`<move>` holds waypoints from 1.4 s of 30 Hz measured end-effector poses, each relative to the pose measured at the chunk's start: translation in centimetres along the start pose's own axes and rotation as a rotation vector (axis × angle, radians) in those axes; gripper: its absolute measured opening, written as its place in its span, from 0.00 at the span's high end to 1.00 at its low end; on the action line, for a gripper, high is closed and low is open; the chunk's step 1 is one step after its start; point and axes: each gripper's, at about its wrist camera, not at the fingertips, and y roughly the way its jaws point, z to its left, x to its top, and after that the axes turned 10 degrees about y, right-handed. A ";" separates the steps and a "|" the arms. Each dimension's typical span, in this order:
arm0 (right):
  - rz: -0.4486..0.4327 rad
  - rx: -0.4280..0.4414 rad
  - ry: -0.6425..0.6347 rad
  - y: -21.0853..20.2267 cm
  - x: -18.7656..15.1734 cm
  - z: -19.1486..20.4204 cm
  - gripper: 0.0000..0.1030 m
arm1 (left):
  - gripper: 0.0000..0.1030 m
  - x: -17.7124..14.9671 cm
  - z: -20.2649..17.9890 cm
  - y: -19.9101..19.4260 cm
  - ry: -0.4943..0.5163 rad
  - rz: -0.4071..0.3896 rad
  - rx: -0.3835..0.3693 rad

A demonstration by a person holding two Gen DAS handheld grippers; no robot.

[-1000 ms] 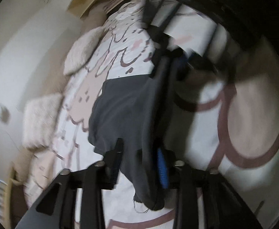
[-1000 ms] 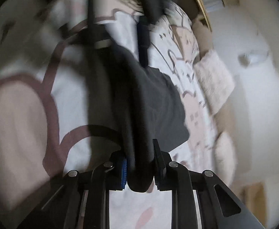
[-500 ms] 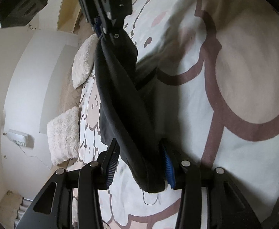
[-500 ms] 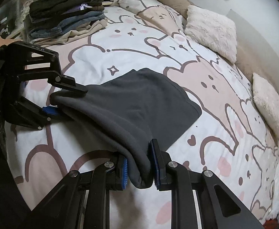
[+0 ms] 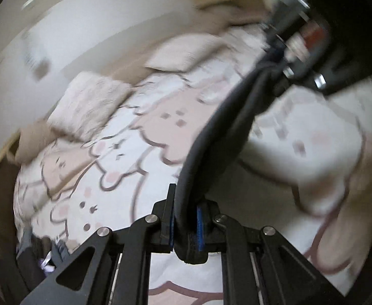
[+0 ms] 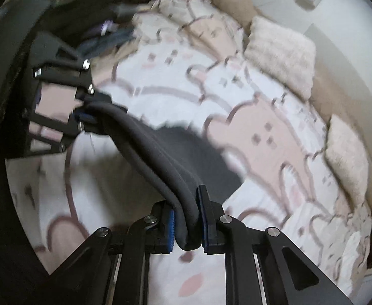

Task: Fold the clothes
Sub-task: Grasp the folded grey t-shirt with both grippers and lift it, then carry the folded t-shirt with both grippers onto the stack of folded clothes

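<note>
— Garment (image 6: 160, 152), dark grey, where is it?
— Stretched as a rolled band between both grippers above the bedspread (image 6: 249, 117), with its far part lying on the cover.
— And the fingers?
— The left gripper (image 5: 184, 225) is clamped on one bunched end; the right gripper (image 6: 188, 225) pinches the other end between its blue pads.
— What lies around?
— A cartoon-animal bedspread, two fluffy cream pillows (image 6: 282, 53) along the wall side, and a pile of folded clothes (image 6: 109, 35) at the bed's far corner, blurred.
</note>
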 end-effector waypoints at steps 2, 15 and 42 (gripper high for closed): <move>-0.005 -0.007 -0.005 -0.9 1.6 -0.4 0.85 | 0.88 0.9 2.9 -1.6 -0.075 -0.017 0.027; -0.317 0.044 -0.009 -9.4 22.7 7.9 0.85 | 0.88 -1.5 23.1 -14.0 -0.236 -0.028 0.471; -0.360 0.046 -0.231 -2.5 33.1 26.1 0.85 | 0.87 -18.1 30.4 -16.9 -0.302 0.080 0.624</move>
